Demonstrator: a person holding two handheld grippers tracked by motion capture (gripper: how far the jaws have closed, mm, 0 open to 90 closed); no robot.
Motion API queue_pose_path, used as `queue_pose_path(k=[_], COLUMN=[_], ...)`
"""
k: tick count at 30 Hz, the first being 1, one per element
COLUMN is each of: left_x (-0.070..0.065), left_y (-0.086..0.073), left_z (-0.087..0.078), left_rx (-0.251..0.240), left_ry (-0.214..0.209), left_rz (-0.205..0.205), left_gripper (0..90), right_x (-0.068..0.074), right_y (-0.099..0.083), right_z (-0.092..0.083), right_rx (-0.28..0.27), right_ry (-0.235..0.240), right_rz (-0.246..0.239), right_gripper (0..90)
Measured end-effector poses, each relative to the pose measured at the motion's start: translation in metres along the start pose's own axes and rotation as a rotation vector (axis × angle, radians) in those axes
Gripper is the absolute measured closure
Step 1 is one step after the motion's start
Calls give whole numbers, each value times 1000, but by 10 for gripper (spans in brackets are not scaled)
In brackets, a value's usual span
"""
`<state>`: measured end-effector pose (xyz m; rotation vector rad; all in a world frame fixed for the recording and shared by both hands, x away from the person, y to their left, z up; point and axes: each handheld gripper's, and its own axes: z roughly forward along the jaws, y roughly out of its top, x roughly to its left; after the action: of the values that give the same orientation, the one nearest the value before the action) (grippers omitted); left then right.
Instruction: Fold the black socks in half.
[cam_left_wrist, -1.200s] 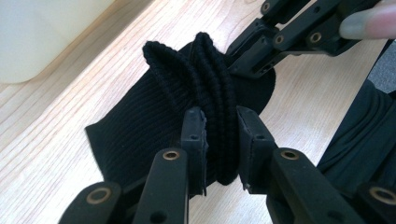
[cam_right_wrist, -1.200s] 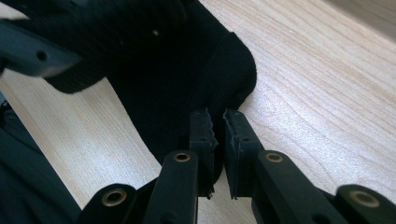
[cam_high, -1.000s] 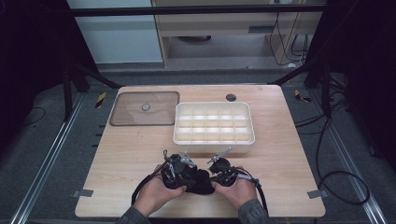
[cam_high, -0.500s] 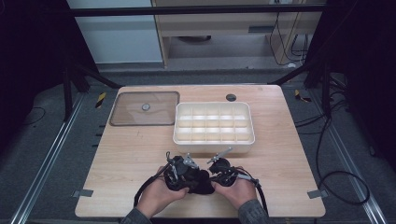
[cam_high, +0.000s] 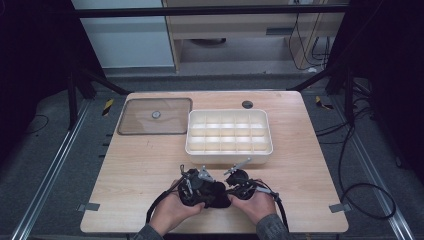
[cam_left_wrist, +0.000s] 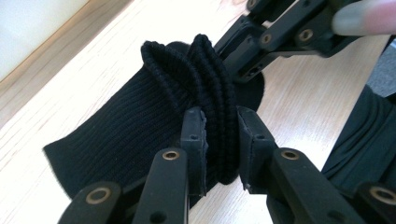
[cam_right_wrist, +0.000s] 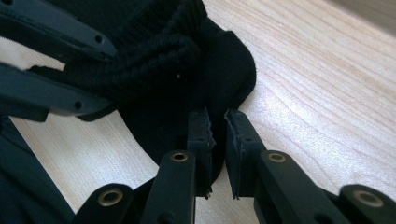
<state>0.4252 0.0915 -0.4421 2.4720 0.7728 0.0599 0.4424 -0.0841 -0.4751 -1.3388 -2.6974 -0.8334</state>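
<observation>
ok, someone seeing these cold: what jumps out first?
Probably the black sock at the table's near edge, its bunched ribbed cuff clamped in the left gripper. The right gripper meets it from the other side, jaws nearly together at a thin edge of the fabric. Behind them sits a white compartment tray, with a clear lid to its left.

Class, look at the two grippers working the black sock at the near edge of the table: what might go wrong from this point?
1. The left gripper pinches only the bunched ribbed cuff of the black sock; a pull may drag the folds out of its jaws.
2. The right gripper has only a thin edge of fabric between its jaws, so that hold may slip.
3. Both grippers sit close together, so their jaws might knock.
</observation>
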Motion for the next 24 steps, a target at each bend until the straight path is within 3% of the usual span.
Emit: queue_pose_path(k=[24], left_x=[-2], left_y=[-10], left_z=[20], left_rx=[-77], left_ry=[-4], left_rz=[-26], left_gripper=[700], right_x=[-2], right_y=[-3], right_z=[0], right_rx=[-4], right_ry=[5], right_rz=[16], right_gripper=[795])
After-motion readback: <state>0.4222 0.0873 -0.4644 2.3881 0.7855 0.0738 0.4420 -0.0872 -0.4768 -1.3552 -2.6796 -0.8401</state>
